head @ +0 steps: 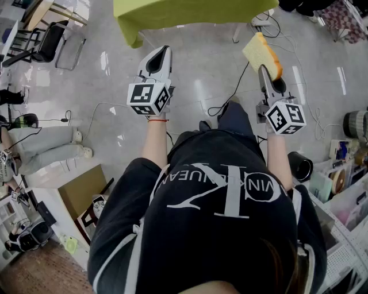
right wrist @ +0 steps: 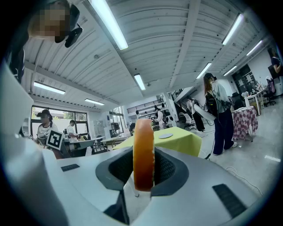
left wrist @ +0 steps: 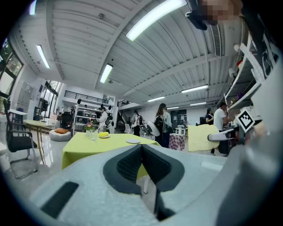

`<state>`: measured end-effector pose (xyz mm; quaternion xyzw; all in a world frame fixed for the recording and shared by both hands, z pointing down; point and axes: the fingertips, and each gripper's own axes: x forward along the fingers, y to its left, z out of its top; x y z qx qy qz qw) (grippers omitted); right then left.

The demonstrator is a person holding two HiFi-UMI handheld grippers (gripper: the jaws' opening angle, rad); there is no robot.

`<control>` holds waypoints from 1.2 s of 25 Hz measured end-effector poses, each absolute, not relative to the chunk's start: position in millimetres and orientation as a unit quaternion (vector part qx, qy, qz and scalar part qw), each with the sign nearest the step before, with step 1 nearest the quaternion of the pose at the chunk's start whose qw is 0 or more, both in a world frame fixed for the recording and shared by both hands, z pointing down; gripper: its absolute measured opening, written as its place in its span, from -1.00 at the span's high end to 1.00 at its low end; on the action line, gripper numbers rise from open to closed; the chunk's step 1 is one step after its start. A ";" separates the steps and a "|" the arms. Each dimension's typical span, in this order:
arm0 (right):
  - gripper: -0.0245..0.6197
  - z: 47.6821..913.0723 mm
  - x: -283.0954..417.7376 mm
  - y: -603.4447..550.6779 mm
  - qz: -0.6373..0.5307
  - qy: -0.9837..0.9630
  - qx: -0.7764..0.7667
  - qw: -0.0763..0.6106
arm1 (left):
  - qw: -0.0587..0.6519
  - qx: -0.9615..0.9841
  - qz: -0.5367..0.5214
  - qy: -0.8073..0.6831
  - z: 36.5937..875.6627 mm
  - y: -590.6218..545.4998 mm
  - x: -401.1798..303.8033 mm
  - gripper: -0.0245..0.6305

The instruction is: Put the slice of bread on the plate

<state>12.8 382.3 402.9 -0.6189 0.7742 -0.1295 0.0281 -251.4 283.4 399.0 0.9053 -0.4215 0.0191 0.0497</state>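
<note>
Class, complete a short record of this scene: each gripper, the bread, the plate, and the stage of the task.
left gripper: fingers closed together, holding nothing
right gripper: fingers shut on the thin tan slice of bread, held on edge
plate: small round white plate, nothing seen on it, on the yellow-green clothed table ahead
stage: bread held in the air over the grey floor, short of the table, not yet on the plate

The green tabletop (head: 172, 14) is cut off by the head view's top edge. Its plate (left wrist: 132, 141) shows only tiny and far off. The slice of bread (right wrist: 143, 132) appears edge-on, its faces hidden between the right tool's (right wrist: 143, 154) pads.
</note>
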 end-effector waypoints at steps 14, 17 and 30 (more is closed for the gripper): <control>0.63 410.3 56.8 290.7 -0.130 0.784 -0.606 0.015 | 0.065 0.897 0.026 -0.437 403.1 202.6 -214.1 0.90; 0.63 406.3 61.6 257.0 -0.125 0.795 -0.593 0.012 | 0.065 0.892 0.031 -0.446 402.8 173.6 -208.7 0.90; 0.62 398.8 101.9 137.6 -0.121 0.826 -0.551 0.002 | 0.050 0.885 0.025 -0.463 381.3 70.3 -155.6 0.90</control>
